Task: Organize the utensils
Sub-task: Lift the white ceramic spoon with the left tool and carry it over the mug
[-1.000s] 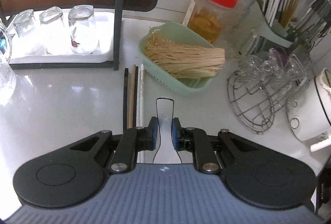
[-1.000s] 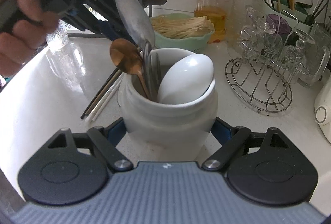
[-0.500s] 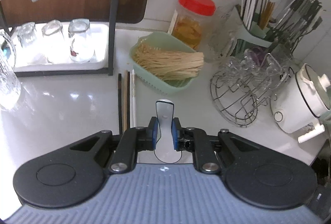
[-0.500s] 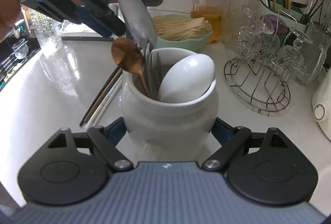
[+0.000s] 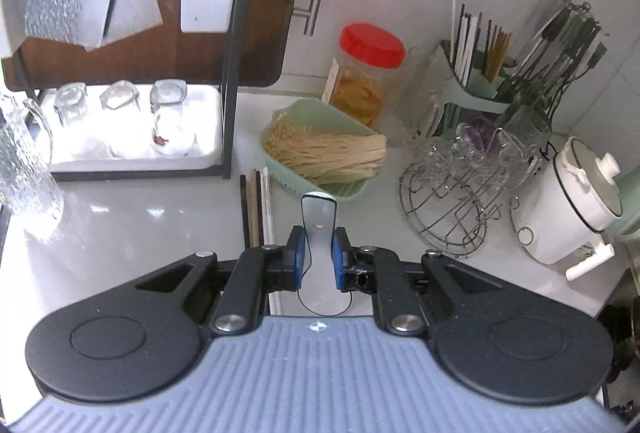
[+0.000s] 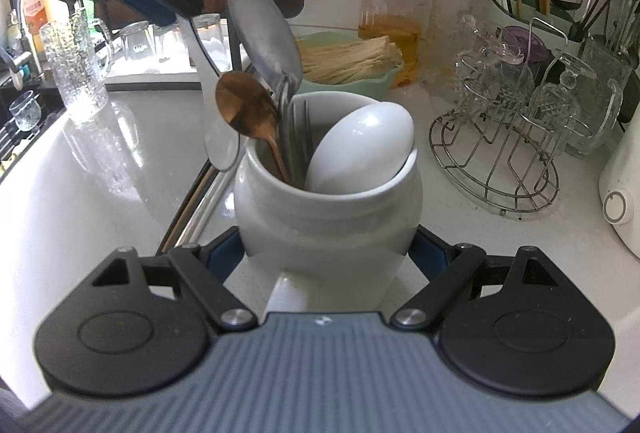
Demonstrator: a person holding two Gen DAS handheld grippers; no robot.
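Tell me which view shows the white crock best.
The right wrist view. The crock fills the middle, clamped between the right gripper's pads, with its spoons and forks visible inside. The left wrist view shows none of it, only the left gripper holding a white spoon.

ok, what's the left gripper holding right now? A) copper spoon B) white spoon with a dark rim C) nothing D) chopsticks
B: the left gripper is shut on the handle of a white spoon with a dark rim; the chopsticks lie on the counter, and the copper spoon stands in the jar.
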